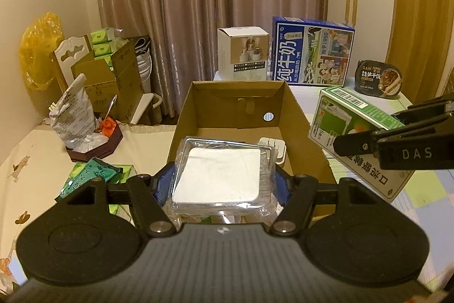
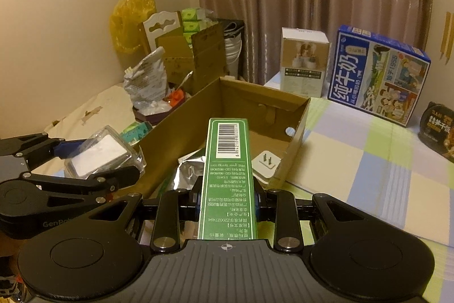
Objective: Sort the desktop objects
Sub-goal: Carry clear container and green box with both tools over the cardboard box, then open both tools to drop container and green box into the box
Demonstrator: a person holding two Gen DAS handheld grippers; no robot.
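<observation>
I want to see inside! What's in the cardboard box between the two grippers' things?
In the right wrist view, the cardboard box holds a white plug adapter and crumpled silver foil.

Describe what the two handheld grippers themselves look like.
Both are matte black, with ribbed grey bodies, round side discs, silver pivot screws and blue finger pads. The right gripper bears white "DAS" lettering; the left gripper shows grey "GenRo..." lettering. No cables or sleeves visible.
</observation>
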